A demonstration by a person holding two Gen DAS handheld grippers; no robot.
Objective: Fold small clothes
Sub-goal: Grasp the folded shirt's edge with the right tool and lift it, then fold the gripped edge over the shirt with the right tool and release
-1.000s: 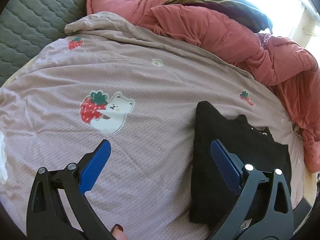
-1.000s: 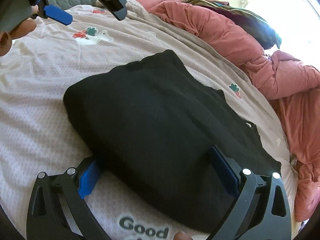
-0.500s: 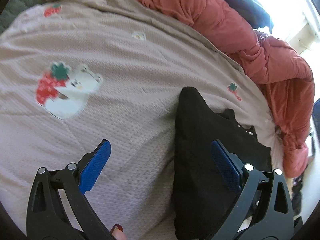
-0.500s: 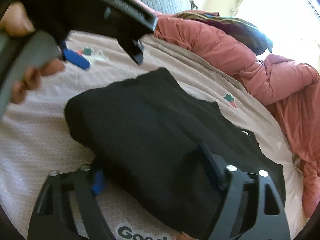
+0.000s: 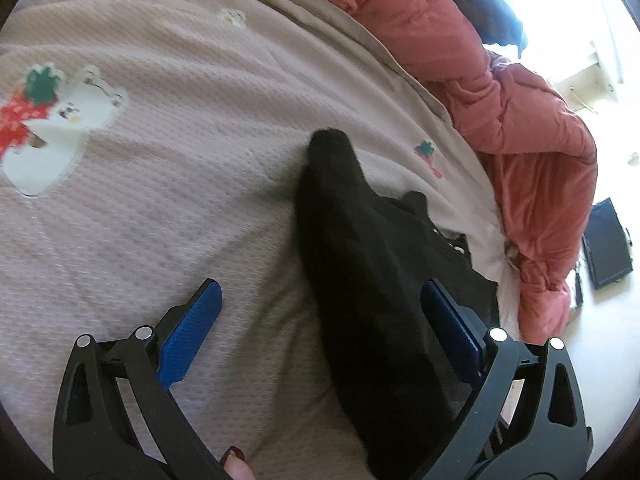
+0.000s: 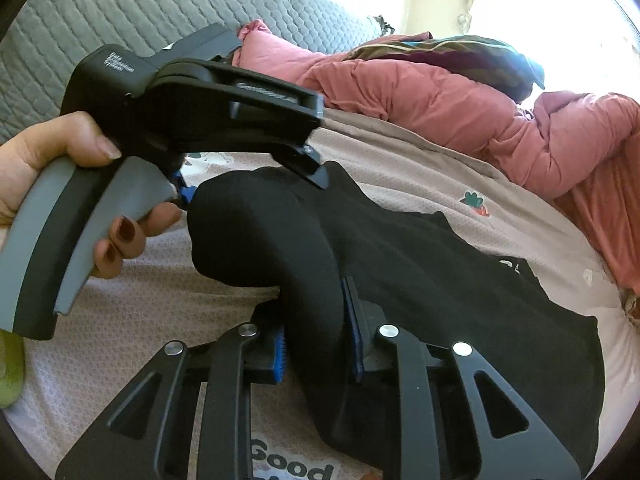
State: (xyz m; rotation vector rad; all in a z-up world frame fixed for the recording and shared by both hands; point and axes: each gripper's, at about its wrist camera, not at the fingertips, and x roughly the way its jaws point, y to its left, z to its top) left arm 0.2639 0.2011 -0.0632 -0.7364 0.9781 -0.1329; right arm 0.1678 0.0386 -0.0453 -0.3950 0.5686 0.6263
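Note:
A black garment (image 6: 420,264) lies on the pale pink bedspread (image 6: 160,304). My right gripper (image 6: 316,338) is at its near edge; the jaws are closing, and the blue pads (image 6: 279,354) pinch a raised fold of the black cloth. In the right wrist view a hand (image 6: 44,168) holds my left gripper (image 6: 252,184) over the garment's far left corner. In the left wrist view my left gripper (image 5: 320,320) stands open just above the bedspread (image 5: 180,184). The edge of the black garment (image 5: 360,264) runs between its fingers, and the pads are off the cloth.
A rumpled salmon duvet (image 6: 460,120) lines the bed's far right side, with a dark striped cloth (image 6: 460,56) on it. Grey quilted padding (image 6: 120,12) rises behind. The bedspread has a strawberry-and-bear print (image 5: 52,120). A black flat object (image 5: 608,244) lies on the floor beyond the bed.
My right gripper's jaws have come together on the garment's near edge and bunched it upward. My left gripper has tipped down and moved in over the garment's far corner.

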